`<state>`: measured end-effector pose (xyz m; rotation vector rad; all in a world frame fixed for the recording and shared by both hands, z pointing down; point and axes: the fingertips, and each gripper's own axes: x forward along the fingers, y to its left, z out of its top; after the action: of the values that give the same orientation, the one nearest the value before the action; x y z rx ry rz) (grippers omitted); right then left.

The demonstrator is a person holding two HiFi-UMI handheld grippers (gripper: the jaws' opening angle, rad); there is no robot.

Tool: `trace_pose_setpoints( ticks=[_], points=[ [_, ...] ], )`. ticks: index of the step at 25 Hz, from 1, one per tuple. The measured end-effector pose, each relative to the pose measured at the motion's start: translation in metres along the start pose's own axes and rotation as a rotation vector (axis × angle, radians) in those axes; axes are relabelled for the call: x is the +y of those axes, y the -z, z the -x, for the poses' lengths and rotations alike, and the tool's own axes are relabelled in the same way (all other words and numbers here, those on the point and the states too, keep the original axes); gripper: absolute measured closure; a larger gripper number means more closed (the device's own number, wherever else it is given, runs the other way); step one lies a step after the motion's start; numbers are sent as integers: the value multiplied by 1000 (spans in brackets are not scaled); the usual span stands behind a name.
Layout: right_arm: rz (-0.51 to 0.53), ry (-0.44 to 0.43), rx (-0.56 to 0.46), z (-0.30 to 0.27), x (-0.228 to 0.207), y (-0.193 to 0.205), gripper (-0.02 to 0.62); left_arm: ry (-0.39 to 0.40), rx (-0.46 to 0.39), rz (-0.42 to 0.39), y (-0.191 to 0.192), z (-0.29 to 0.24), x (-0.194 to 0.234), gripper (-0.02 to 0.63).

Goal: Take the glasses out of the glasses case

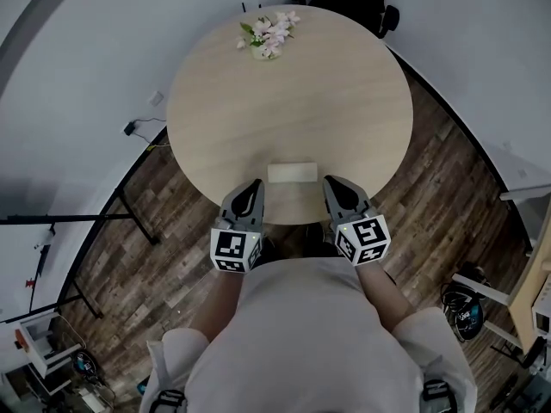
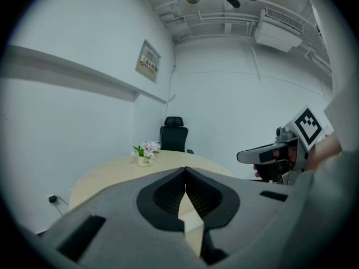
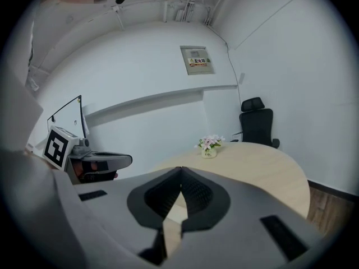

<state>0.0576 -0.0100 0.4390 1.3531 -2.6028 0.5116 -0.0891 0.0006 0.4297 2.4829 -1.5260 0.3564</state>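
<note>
Beyond glasses case (image 1: 292, 173), wall notice (image 3: 197, 60), print seemingly illegible.

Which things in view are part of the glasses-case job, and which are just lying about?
Job:
glasses case, at the near edge of the table
left gripper, shut, empty
right gripper, shut, empty

Lying about:
flower pot
office chair

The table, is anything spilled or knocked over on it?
Nothing stands out. The glasses case lies flat at the near edge of the table, and the flower pot stands upright at the far side.
</note>
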Motion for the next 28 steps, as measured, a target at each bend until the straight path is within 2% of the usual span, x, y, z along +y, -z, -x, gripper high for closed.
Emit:
trace_pose_setpoints(
  ticks=[9, 13, 19, 25, 28],
  points=[
    [-11, -5, 62, -11, -4, 29, 583, -11, 76, 14, 29, -8, 11, 601],
    [-10, -10, 70, -17, -4, 31, 583, 21, 126, -72, 40, -13, 11, 601],
    [-27, -29, 64, -20, -1, 32, 583, 105, 196, -348, 50, -20, -2, 601],
    [-19, -22, 82, -20, -1, 37, 583, 246, 321, -800, 77, -23, -27, 601],
    [8, -21, 90, -20, 1, 38, 583, 302, 398, -957, 95, -26, -35, 601]
  ],
)
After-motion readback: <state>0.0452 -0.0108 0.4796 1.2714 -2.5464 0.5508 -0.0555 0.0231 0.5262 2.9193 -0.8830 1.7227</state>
